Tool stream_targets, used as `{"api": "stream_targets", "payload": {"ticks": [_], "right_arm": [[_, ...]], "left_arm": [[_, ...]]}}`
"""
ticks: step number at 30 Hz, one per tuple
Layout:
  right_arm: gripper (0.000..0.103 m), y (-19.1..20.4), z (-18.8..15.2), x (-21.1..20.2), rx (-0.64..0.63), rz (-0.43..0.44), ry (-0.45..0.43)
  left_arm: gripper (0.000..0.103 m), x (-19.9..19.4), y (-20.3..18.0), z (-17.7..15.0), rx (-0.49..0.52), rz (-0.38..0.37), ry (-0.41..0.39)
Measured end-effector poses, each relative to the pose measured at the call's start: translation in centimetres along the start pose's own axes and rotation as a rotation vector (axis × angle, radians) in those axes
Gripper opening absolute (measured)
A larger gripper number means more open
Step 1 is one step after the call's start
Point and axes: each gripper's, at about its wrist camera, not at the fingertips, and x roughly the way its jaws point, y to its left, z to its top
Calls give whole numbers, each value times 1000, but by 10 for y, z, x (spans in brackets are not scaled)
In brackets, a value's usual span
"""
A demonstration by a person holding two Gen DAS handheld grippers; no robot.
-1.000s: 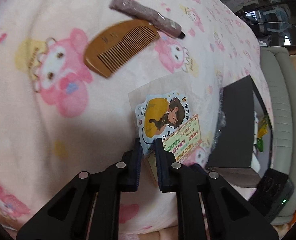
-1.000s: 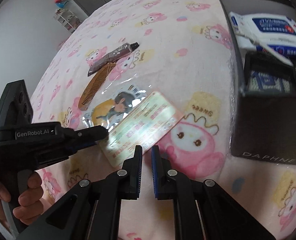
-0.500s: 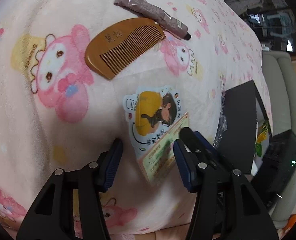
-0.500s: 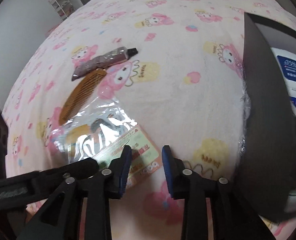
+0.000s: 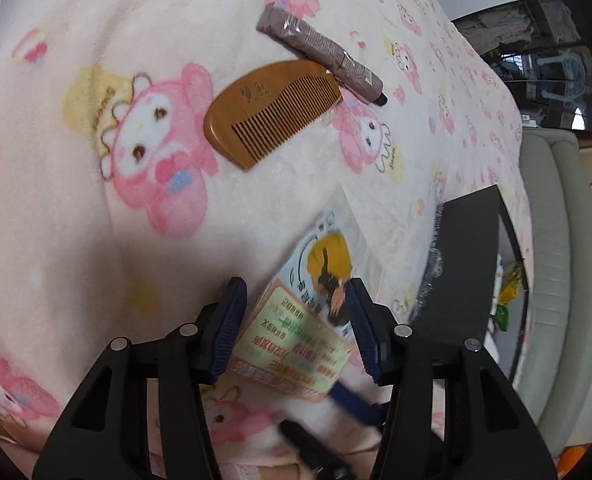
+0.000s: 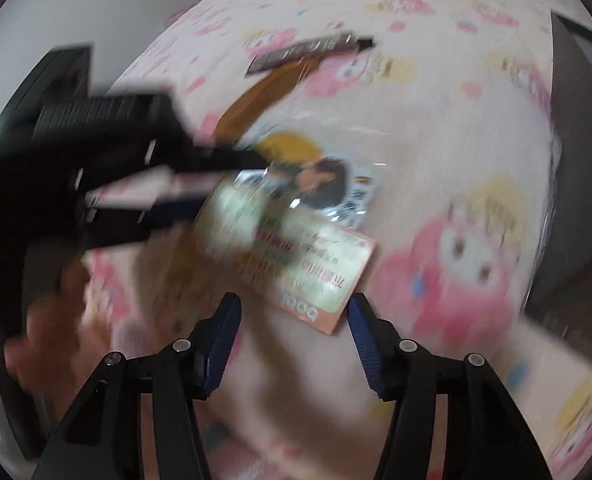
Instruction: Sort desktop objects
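While right gripper (image 6: 294,334) jaws widen, left gripper (image 5: 296,320) gapes; sticker packet (image 5: 296,340) apparently unpinched between.

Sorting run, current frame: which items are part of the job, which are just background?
In the job:
- packaged card, between both open tools
- wooden comb
- brown tube
- black box, likely the sorting bin
- left tool; right tool, jaws opening

Background:
- pink cartoon blanket
- grey sofa
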Motion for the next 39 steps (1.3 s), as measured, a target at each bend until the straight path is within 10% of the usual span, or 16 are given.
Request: {"api": "stream_targets", "payload": {"ticks": [17,21,39], "right_arm": [[50,-31,-26,-34,94,-97,-159],[29,-32,-24,-38,105,-95,-247],[29,-32,-57,-62,140,-44,-144]], "left_arm": [[51,14,-27,-49,149,129,-72],[21,13,-19,-40,116,171,-99],[26,-1,-7,-63,61,20,-21]]}}
